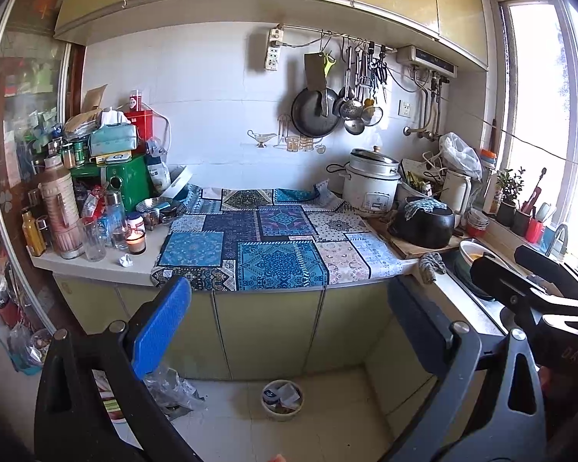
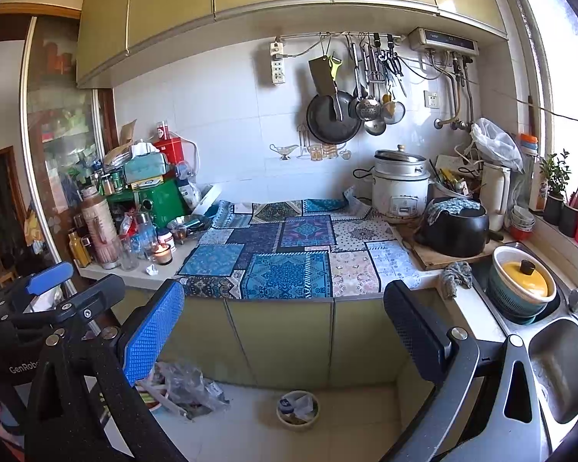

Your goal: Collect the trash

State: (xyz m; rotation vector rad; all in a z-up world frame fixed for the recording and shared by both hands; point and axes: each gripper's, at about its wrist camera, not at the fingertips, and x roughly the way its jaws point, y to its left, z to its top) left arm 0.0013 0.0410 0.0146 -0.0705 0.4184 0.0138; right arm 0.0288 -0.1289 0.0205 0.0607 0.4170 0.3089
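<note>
White crumpled paper ball [image 1: 125, 260] on counter edge, beside lit candle jar [image 1: 136, 241]
my left gripper [image 1: 289, 331] and right gripper [image 2: 285, 331] both spread wide, empty; round floor bin [image 1: 282, 399] below

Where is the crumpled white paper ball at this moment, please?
In both wrist views the crumpled paper ball lies on the bare countertop at the left, just in front of the lit candle and left of the patterned cloth.

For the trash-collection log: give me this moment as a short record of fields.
place: kitchen counter with patchwork cloth
trash on counter: crumpled paper beside lit candle
bin: small bowl on floor, already holding scraps
floor clutter: plastic bag by the cabinets
left hand-held gripper: open, empty
right hand-held gripper: open, empty
</note>
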